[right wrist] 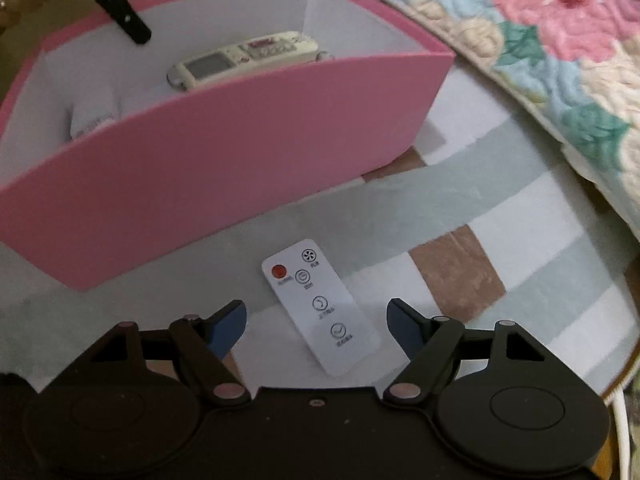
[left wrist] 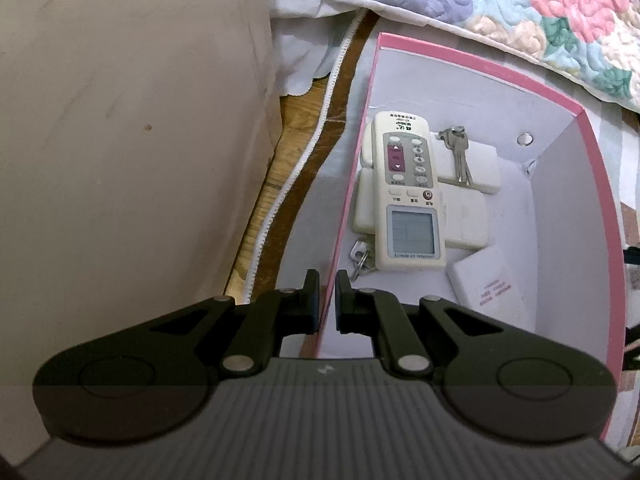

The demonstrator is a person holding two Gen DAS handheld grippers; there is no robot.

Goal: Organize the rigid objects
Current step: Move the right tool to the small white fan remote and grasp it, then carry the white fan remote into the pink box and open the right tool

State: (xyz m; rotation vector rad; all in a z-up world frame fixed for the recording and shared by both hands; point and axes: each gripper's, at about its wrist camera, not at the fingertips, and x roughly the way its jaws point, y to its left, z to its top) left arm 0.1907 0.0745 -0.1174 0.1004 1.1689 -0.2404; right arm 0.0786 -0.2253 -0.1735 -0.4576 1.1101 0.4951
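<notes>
pink box: 1 cream remote, 2 key sets; left gripper clamps wall; right gripper spread

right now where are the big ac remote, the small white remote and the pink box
big AC remote (left wrist: 408, 196): left wrist view, on its button panel, lying in the box.
small white remote (right wrist: 320, 304): right wrist view, on its middle, between the open tongs.
pink box (right wrist: 224, 176): right wrist view, on its outer pink wall.

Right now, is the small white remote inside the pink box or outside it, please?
Outside: the small white remote lies on the striped cloth before the pink box.
</notes>
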